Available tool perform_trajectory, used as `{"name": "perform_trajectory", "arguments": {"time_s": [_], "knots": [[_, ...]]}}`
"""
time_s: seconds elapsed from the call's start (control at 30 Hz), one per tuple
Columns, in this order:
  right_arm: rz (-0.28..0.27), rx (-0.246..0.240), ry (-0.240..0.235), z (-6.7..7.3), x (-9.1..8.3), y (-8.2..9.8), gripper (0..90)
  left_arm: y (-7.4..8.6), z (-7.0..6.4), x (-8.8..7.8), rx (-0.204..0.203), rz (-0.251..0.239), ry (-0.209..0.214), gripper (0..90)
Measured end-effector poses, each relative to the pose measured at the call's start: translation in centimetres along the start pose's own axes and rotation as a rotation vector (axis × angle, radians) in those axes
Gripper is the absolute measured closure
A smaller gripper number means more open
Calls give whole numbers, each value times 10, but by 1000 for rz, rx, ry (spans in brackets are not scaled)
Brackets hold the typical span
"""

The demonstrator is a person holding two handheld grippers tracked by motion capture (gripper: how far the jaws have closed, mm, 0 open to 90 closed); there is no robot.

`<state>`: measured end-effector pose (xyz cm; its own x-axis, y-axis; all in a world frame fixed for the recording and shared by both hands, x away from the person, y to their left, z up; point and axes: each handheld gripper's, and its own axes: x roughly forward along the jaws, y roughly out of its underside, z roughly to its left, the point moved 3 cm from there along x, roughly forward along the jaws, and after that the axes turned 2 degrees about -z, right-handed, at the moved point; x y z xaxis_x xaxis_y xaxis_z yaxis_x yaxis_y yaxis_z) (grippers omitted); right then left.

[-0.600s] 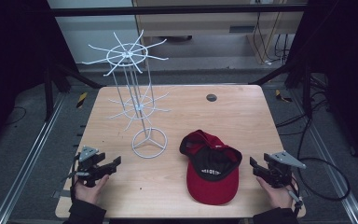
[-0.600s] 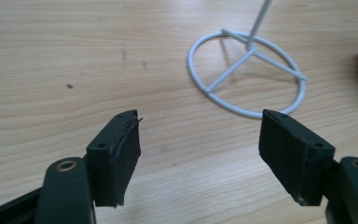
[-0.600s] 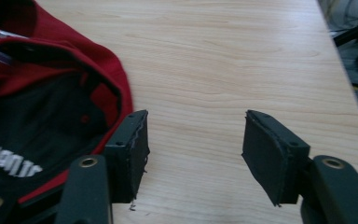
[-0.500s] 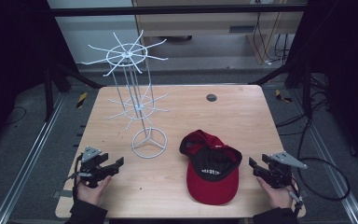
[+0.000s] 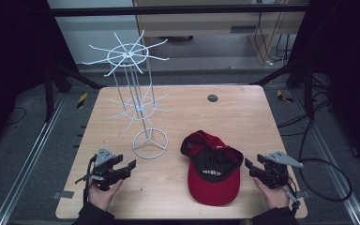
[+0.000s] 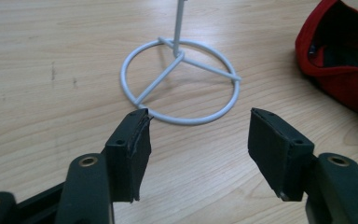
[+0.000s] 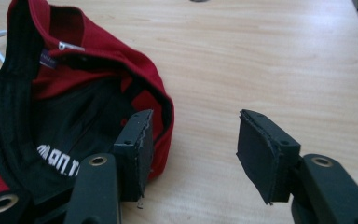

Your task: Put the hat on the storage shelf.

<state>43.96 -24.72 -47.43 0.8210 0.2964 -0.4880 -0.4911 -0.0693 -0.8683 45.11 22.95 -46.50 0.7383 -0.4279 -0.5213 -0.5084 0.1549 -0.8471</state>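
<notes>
I am at the approach step: my right gripper point(image 5: 252, 167) rests at the lower right of the high view, just beside the red baseball cap point(image 5: 214, 173), jaws spread with nothing between them. The cap lies upside down, lower centre, soft cloth with a black lining and white lettering. My left gripper point(image 5: 127, 167), lower left, is also spread and bare, facing the white wire rack point(image 5: 140, 105) with its ring base and thin spokes. Next, I judge, I must pinch the cap's rim.
</notes>
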Motion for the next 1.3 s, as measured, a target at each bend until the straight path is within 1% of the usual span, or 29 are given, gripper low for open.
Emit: {"name": "perform_trajectory", "arguments": {"time_s": [0.03, 0.07, 0.1, 0.13, 0.23, 0.33, 0.43, 0.53, 0.57, 0.63, 0.7, 0.8, 0.83, 0.87, 0.9, 0.93, 0.97, 1.0, 1.03, 1.07, 1.1, 1.17, 1.23, 1.27, 1.3], "knots": [[-10, -8, 7, 1, 0, -5, 458, -3, -5, 2, 5, -5, -5, 398], [-19, -8, 1, 1, 0, -9, 461, -3, -5, 2, 5, -5, -5, 400], [-19, -8, 1, 1, 0, -9, 461, -4, -7, 3, 13, -2, -2, 400], [-33, -8, -11, 2, -1, -12, 462, -5, -10, 5, 16, -5, 0, 403], [-37, -25, -29, 6, -1, -25, 462, -9, -22, 9, 30, -15, 13, 435], [-40, -31, -34, 8, 1, -29, 462, -13, -35, 15, 46, -10, 32, 442], [-37, -35, -48, 11, 2, -33, 461, -17, -49, 22, 72, -6, 50, 455], [-33, -39, -59, 14, 4, -32, 470, -19, -60, 27, 101, 2, 63, 464], [-19, -48, -71, 17, 6, -31, 475, -20, -65, 30, 103, 2, 70, 474], [-16, -51, -74, 18, 7, -30, 477, -21, -73, 33, 105, 1, 85, 476], [1, -68, -79, 20, 11, -28, 485, -23, -79, 36, 106, -3, 95, 487], [10, -65, -85, 19, 13, -26, 500, -25, -89, 41, 118, -1, 113, 489], [14, -63, -85, 19, 13, -25, 505, -25, -97, 44, 122, 1, 123, 490], [14, -63, -85, 19, 13, -25, 505, -25, -97, 44, 122, 1, 123, 494], [23, -60, -87, 18, 15, -23, 509, -26, -104, 47, 132, 8, 133, 502], [23, -60, -87, 18, 15, -23, 509, -26, -104, 47, 132, 8, 133, 505], [29, -65, -84, 17, 17, -21, 511, -25, -110, 50, 142, 13, 137, 508], [29, -65, -84, 17, 17, -21, 511, -25, -110, 50, 142, 13, 137, 511], [49, -56, -91, 16, 19, -19, 523, -25, -114, 52, 146, 21, 142, 514], [55, -54, -93, 16, 20, -18, 525, -23, -119, 56, 151, 29, 147, 515], [60, -53, -92, 16, 21, -18, 525, -23, -119, 56, 151, 29, 147, 518], [67, -54, -88, 16, 22, -17, 525, -20, -125, 60, 166, 42, 149, 523], [71, -64, -83, 14, 24, -16, 525, -18, -130, 65, 184, 61, 155, 529], [82, -62, -79, 12, 26, -13, 525, -15, -135, 68, 196, 77, 160, 533], [88, -56, -79, 12, 26, -12, 525, -14, -138, 70, 198, 83, 167, 538]]}}
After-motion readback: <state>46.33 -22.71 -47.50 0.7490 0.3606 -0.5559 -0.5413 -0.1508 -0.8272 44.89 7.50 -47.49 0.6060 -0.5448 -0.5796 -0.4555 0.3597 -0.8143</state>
